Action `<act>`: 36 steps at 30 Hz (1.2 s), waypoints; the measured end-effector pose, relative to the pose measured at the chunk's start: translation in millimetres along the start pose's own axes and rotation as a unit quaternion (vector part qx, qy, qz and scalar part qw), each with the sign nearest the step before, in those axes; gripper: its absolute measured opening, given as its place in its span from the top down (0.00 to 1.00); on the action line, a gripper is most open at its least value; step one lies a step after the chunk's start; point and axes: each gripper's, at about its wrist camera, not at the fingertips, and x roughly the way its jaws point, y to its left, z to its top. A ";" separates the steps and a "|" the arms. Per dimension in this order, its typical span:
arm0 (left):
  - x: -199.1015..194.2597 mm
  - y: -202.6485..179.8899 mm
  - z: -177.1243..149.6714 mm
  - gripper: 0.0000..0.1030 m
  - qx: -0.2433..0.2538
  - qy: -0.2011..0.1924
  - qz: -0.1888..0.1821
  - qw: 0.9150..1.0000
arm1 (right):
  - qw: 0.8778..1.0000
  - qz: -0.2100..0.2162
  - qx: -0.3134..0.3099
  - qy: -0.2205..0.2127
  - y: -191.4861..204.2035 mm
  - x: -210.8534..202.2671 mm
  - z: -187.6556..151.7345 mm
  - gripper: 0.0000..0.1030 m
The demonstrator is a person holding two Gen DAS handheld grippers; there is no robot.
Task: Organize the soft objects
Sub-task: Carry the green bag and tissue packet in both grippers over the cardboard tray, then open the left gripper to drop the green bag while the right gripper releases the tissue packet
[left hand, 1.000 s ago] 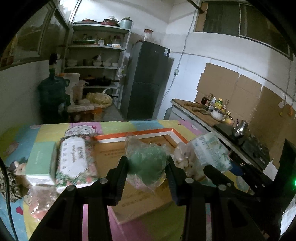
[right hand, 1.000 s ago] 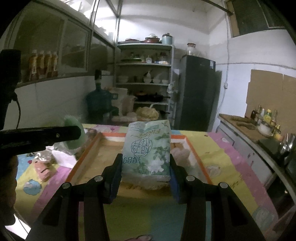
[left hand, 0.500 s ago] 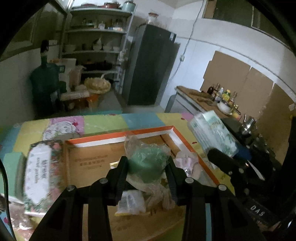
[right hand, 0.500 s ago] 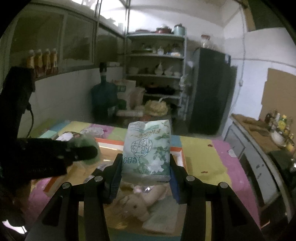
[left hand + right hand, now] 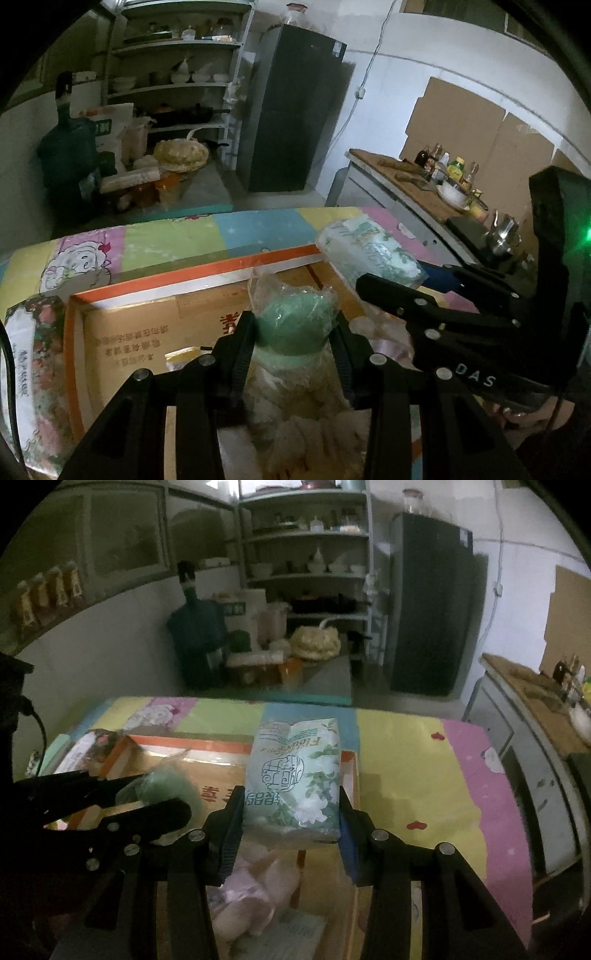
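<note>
My left gripper (image 5: 295, 332) is shut on a green soft thing in a clear plastic bag (image 5: 297, 323), held over the open cardboard box (image 5: 147, 325) with its orange rim. My right gripper (image 5: 290, 812) is shut on a pale green tissue pack (image 5: 293, 775) printed with white flowers, hanging above the box's right side (image 5: 349, 771). The tissue pack (image 5: 365, 254) and right gripper also show at the right of the left wrist view. The left gripper (image 5: 159, 801) with its green bundle (image 5: 162, 782) shows at the left of the right wrist view. A pink plush toy (image 5: 255, 890) lies in the box beneath.
A flowery tissue pack (image 5: 33, 369) lies left of the box on the colourful table mat (image 5: 406, 760). Pale cloths (image 5: 314, 435) fill the box's near part. A fridge (image 5: 291, 110), shelves (image 5: 177, 66) and a counter (image 5: 413, 181) stand beyond the table.
Both grippers moved forward over the box with their loads. The box now lies right beneath them, and the two grippers have come closer together.
</note>
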 end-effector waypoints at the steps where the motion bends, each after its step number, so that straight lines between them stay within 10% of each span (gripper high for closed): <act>1: 4.0 -1.6 0.9 0.61 -0.001 0.003 0.001 1.000 | 1.000 0.000 0.001 0.004 -0.4 4.0 -0.4 0.55; 18: 35.9 5.6 -4.7 0.60 0.002 0.038 0.010 0.999 | 0.998 0.007 -0.009 0.055 -0.8 48.6 -6.6 0.55; 36: 9.0 10.1 -5.0 0.36 -0.009 0.008 -0.012 1.000 | 0.999 0.000 -0.005 0.051 -1.5 45.3 -10.0 0.43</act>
